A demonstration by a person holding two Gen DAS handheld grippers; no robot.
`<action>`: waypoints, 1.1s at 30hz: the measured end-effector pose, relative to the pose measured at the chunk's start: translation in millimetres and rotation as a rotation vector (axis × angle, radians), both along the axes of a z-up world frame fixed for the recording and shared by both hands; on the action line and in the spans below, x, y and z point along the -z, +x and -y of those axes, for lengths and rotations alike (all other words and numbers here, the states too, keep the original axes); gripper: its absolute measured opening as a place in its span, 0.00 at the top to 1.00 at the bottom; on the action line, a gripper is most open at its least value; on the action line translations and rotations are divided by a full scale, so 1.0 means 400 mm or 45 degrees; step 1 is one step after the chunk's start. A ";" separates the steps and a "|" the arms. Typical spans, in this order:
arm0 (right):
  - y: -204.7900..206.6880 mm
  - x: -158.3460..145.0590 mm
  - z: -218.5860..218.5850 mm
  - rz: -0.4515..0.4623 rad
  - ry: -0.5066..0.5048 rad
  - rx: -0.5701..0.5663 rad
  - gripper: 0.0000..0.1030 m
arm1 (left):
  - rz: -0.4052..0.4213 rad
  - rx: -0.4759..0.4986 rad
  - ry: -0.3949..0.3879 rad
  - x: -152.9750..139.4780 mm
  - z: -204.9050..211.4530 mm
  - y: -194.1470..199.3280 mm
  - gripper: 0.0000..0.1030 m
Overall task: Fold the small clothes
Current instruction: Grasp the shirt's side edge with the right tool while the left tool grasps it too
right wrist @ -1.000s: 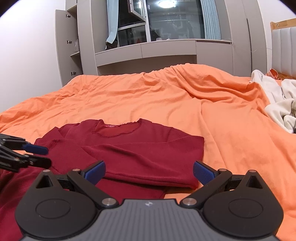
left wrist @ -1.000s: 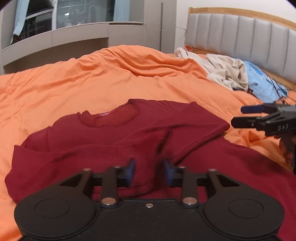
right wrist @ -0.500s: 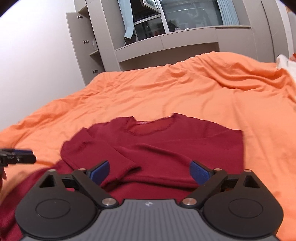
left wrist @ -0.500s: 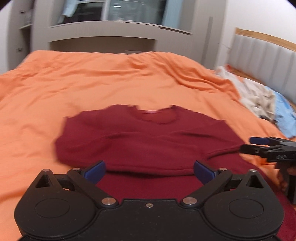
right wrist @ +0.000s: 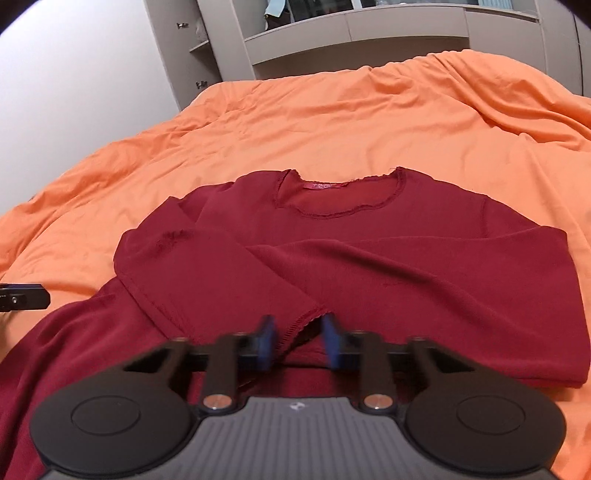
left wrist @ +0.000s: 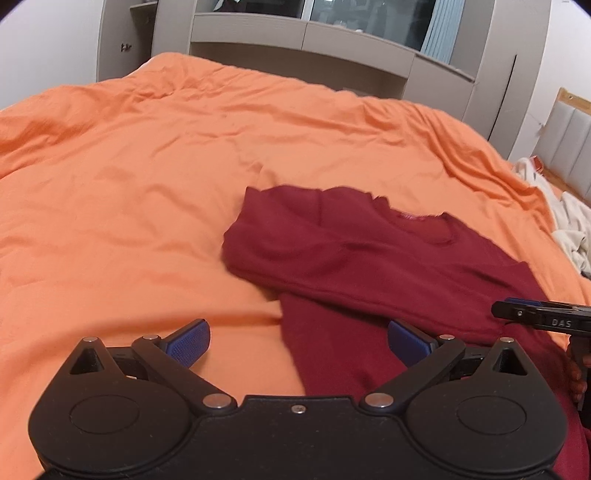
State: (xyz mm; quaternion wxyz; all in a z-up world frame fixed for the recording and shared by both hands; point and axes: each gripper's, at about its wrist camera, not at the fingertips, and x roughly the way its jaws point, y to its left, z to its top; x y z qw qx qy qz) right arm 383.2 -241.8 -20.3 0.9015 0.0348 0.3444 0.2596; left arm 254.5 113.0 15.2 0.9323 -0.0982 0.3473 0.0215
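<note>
red top (right wrist: 369, 266) neckline away, sleeves crosswise

Top on the bed, me at its near edge.
Top (right wrist: 369, 258) lies flat on bedcover (right wrist: 332, 122), neckline far, sleeves crossed over body; shelving (right wrist: 369, 33) behind bed.

red top (right wrist: 369, 258): matt knit cloth | bedcover (left wrist: 147, 166): smooth orange cloth, creased

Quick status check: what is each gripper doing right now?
Left gripper: open wide, holding nothing.
Right gripper: jaws just closing around the red shirt's sleeve cuff; gap remains, not yet gripping.
</note>
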 end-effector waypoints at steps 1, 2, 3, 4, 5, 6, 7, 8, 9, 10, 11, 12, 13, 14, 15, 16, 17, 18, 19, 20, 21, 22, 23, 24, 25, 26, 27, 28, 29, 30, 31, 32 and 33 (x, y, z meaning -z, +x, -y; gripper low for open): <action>-0.003 -0.002 0.001 0.010 0.002 0.000 0.95 | -0.010 0.000 0.005 0.004 0.001 0.002 0.01; -0.008 -0.007 0.003 0.024 0.005 0.004 0.97 | -0.019 0.002 0.009 0.008 0.002 0.005 0.01; -0.012 -0.013 0.008 0.035 0.005 0.007 0.97 | -0.027 0.004 0.012 0.011 0.004 0.006 0.01; -0.016 -0.020 0.012 0.048 -0.001 0.013 0.97 | -0.033 0.007 0.014 0.013 0.004 0.007 0.01; -0.021 -0.027 0.015 0.062 -0.013 0.020 0.97 | -0.037 0.011 0.015 0.015 0.006 0.009 0.01; -0.024 -0.032 0.017 0.073 -0.026 0.026 0.97 | -0.036 0.015 0.015 0.014 0.006 0.008 0.01; -0.026 -0.034 0.020 0.080 -0.039 0.032 0.97 | -0.034 0.019 0.014 0.014 0.007 0.007 0.01; -0.027 -0.033 0.020 0.078 -0.054 0.038 0.97 | -0.031 0.025 0.011 0.012 0.007 0.005 0.01; -0.026 -0.029 0.020 0.068 -0.062 0.042 0.97 | -0.029 0.030 0.010 0.011 0.008 0.002 0.01; -0.024 -0.023 0.019 0.057 -0.072 0.045 0.98 | -0.027 0.033 0.010 0.010 0.008 0.001 0.01; -0.025 -0.018 0.018 0.052 -0.085 0.053 0.98 | -0.026 0.035 0.010 0.010 0.007 -0.001 0.01; -0.026 -0.015 0.018 0.050 -0.094 0.057 0.98 | -0.027 0.034 0.009 0.011 0.005 -0.003 0.01; -0.029 -0.016 0.020 0.051 -0.095 0.060 0.98 | -0.032 0.031 0.008 0.012 0.003 -0.003 0.01; -0.031 -0.016 0.022 0.056 -0.103 0.069 0.98 | -0.036 0.027 0.004 0.012 0.000 -0.003 0.01; -0.033 -0.017 0.025 0.058 -0.104 0.073 0.98 | -0.037 0.023 -0.002 0.012 -0.003 -0.004 0.01; -0.036 -0.018 0.030 0.055 -0.097 0.072 0.96 | -0.036 0.020 -0.009 0.011 -0.006 -0.006 0.01; -0.040 -0.019 0.036 0.050 -0.085 0.068 0.94 | -0.032 0.018 -0.021 0.008 -0.009 -0.010 0.01; -0.048 -0.022 0.043 0.049 -0.077 0.066 0.91 | -0.030 0.018 -0.035 0.006 -0.012 -0.015 0.01; -0.060 -0.028 0.047 0.053 -0.080 0.064 0.80 | -0.029 0.024 -0.053 0.005 -0.014 -0.020 0.01; -0.069 -0.034 0.051 0.061 -0.087 0.058 0.72 | -0.029 0.033 -0.073 0.005 -0.017 -0.025 0.01; -0.086 -0.043 0.053 0.078 -0.100 0.045 0.51 | -0.029 0.041 -0.089 0.005 -0.017 -0.033 0.01; -0.105 -0.052 0.054 0.105 -0.119 0.031 0.39 | -0.030 0.046 -0.098 0.005 -0.016 -0.043 0.01; -0.123 -0.061 0.054 0.131 -0.134 0.018 0.38 | -0.030 0.050 -0.099 0.004 -0.013 -0.054 0.01; -0.148 -0.071 0.055 0.164 -0.151 0.004 0.37 | -0.027 0.055 -0.095 0.003 -0.010 -0.065 0.01; -0.166 -0.078 0.056 0.181 -0.161 -0.003 0.30 | -0.021 0.061 -0.089 0.002 -0.005 -0.079 0.01; -0.190 -0.085 0.058 0.197 -0.166 -0.005 0.26 | -0.015 0.071 -0.083 0.001 0.000 -0.092 0.01; -0.216 -0.091 0.062 0.213 -0.166 -0.007 0.18 | -0.009 0.083 -0.076 0.001 0.006 -0.106 0.01; -0.242 -0.096 0.066 0.226 -0.164 -0.010 0.12 | -0.005 0.093 -0.068 0.000 0.012 -0.119 0.01; -0.275 -0.101 0.072 0.241 -0.161 -0.017 0.09 | 0.000 0.100 -0.059 0.002 0.016 -0.133 0.01; -0.304 -0.106 0.078 0.255 -0.157 -0.022 0.05 | 0.004 0.111 -0.046 0.002 0.023 -0.145 0.01; -0.333 -0.111 0.084 0.269 -0.154 -0.030 0.01 | 0.010 0.122 -0.028 0.002 0.029 -0.158 0.01; -0.370 -0.118 0.092 0.283 -0.155 -0.036 0.00 | 0.016 0.130 -0.008 0.003 0.036 -0.172 0.01; -0.399 -0.125 0.097 0.294 -0.157 -0.040 0.00 | 0.023 0.138 0.013 0.003 0.042 -0.185 0.01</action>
